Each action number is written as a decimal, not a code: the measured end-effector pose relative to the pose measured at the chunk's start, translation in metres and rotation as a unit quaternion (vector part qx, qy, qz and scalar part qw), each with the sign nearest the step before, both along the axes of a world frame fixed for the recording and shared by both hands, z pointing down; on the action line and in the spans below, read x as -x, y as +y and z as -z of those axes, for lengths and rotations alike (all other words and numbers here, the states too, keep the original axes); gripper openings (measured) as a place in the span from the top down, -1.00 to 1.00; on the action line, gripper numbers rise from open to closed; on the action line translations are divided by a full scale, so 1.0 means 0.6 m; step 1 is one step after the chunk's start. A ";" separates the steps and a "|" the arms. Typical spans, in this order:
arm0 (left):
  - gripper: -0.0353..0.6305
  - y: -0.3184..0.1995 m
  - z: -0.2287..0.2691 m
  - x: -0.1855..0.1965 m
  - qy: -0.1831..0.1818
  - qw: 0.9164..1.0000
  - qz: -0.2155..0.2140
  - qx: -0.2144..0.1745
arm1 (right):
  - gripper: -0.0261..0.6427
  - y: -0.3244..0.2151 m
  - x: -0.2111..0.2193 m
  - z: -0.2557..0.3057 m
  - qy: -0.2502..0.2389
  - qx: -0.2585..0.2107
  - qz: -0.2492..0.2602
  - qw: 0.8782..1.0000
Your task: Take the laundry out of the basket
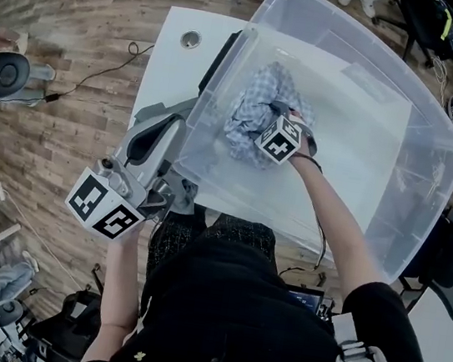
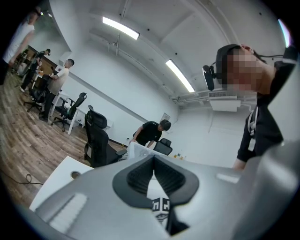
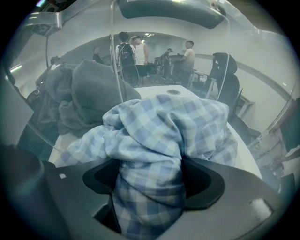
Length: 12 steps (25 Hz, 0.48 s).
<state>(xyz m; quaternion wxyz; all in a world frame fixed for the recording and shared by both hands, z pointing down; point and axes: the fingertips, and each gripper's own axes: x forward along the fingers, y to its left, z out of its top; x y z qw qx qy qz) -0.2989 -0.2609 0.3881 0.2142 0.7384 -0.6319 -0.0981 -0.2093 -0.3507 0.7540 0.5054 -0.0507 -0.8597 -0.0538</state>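
Note:
A clear plastic bin (image 1: 436, 135) stands on a white table (image 1: 170, 62). Inside it lies a bunched blue-and-white checked cloth (image 1: 251, 104). My right gripper (image 1: 262, 121) reaches down into the bin and is shut on that cloth. In the right gripper view the checked cloth (image 3: 159, 131) fills the gap between the dark pads (image 3: 204, 180), which press on it from both sides. My left gripper (image 1: 176, 122) is outside the bin, by its left wall. Its jaws (image 2: 153, 161) meet at the tips with nothing between them.
A blurred grey shape (image 3: 86, 93) shows through the bin's wall. The table has a round cable hole (image 1: 191, 39). Office chairs (image 1: 2, 75) stand on the wooden floor around it. Several people (image 2: 149, 133) are at desks in the background.

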 end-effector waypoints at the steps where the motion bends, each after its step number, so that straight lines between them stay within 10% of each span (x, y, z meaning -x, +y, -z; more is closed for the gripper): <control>1: 0.87 0.002 0.002 0.001 0.001 1.000 0.002 -0.002 | -0.28 0.001 0.002 0.001 0.002 -0.002 -0.002 1.000; 12: 0.87 0.037 0.021 0.012 0.007 1.000 0.015 -0.022 | 0.36 0.006 0.012 0.010 -0.009 -0.021 -0.027 0.999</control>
